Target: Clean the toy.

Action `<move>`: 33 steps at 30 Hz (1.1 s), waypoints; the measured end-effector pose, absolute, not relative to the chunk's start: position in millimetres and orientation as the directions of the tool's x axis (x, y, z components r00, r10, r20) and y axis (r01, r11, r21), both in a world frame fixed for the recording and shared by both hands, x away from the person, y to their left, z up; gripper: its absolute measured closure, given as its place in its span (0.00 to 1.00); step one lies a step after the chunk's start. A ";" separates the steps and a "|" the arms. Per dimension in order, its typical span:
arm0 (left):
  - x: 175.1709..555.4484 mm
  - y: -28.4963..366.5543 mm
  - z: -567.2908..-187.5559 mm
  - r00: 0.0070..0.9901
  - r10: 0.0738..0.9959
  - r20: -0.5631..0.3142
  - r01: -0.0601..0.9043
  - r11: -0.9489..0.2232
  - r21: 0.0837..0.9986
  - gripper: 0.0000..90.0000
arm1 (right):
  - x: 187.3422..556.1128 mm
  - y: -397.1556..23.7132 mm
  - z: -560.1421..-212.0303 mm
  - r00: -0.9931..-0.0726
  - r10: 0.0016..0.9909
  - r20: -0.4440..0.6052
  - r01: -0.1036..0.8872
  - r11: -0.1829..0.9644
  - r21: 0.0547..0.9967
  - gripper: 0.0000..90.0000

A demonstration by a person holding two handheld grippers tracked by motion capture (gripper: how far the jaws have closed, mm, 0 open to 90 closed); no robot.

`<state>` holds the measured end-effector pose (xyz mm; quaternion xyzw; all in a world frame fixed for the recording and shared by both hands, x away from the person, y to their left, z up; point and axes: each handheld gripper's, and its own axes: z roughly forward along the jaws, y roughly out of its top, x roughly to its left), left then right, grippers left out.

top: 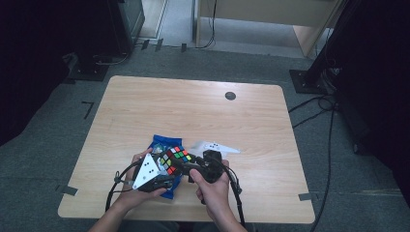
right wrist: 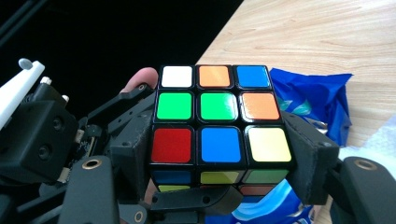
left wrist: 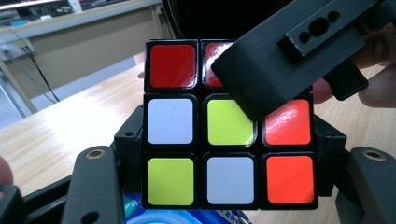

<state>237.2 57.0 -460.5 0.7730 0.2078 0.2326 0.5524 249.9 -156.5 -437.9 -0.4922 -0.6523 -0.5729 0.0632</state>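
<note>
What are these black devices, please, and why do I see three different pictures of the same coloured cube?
No robot is here: a person sits at a wooden table and holds a hand tool with two black jaws in each hand. The high view looks down from above the person. There the left gripper and the right gripper meet at a colour puzzle cube. Each other picture comes from a small camera riding on one gripper, looking along its own jaws. In the left gripper view the cube sits between that gripper's jaws, which appear to clamp it, and a jaw of the other gripper crosses its top corner. In the right gripper view that gripper's jaws flank the cube; whether they press I cannot tell. A blue packet lies under the cube, on the table.
</note>
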 end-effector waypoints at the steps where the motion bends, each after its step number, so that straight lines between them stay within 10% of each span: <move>1: 237.7 57.5 -460.5 0.811 0.574 0.118 0.070 -0.295 0.953 0.37 | 249.7 -156.6 -438.0 -0.512 0.578 0.636 0.710 -0.132 0.691 0.38; 33: 235.4 57.0 -458.3 0.809 0.535 0.242 -0.007 -0.404 0.915 0.24 | 249.4 -154.9 -431.7 -0.578 0.588 0.566 0.711 0.022 0.703 0.38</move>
